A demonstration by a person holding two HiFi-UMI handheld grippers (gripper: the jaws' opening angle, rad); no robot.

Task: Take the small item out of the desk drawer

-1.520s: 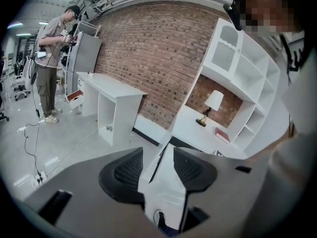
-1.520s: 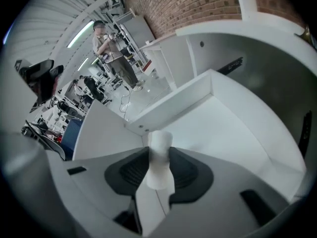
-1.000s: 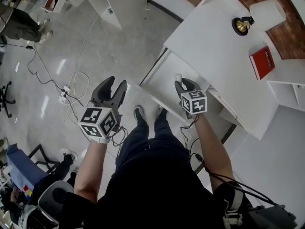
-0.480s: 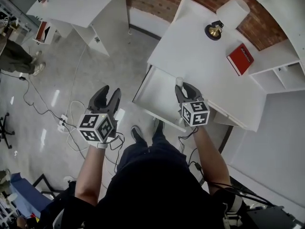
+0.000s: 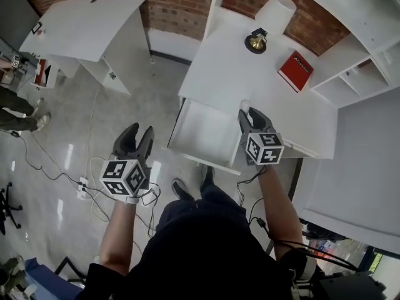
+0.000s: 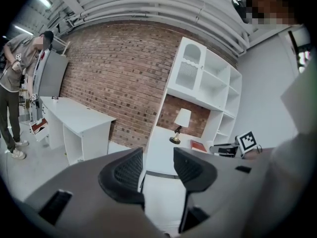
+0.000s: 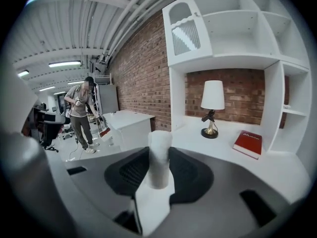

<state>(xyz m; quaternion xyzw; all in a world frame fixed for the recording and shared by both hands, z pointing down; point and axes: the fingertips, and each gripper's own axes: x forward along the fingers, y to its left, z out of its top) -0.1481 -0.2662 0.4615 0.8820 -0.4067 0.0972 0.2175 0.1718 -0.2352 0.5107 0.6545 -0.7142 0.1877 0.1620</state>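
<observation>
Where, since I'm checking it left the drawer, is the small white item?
The small white item sits clamped upright in the right gripper, right of centre in the head view, by the right edge of the open drawer.

Bright, even overhead light; fisheye warp, dark corners.

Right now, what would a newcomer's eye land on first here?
The right gripper clamps a small white cylinder by the open white drawer of the desk. Farther back on the desk, a red book and a lamp stand out. The left gripper hangs open and empty over the floor.
</observation>
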